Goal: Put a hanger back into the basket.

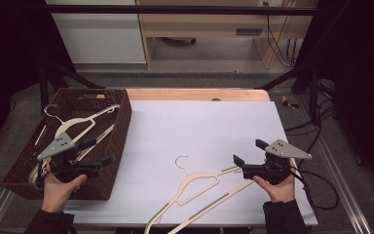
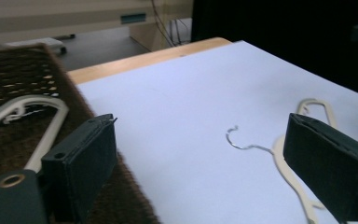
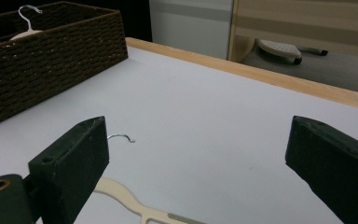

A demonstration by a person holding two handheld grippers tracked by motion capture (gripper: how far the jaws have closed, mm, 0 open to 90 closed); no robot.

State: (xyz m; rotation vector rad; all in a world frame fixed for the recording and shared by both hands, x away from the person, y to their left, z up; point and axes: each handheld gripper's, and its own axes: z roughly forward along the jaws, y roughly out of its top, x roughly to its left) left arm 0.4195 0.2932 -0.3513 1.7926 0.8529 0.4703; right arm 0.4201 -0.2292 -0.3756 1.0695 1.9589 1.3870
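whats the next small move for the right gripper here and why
Probably ease the right gripper forward and down onto the cream hanger on the table, near its shoulder. Its jaws stand open and empty just beside that hanger, which lies flat on the white table. Another hanger already lies in the wicker basket, and the left gripper, open and empty, hangs over the basket's edge.

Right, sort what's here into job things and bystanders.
Job things: basket, hanger in the basket, hanger on the table, left gripper, right gripper, both open and empty.
Bystanders: cupboard, cables.
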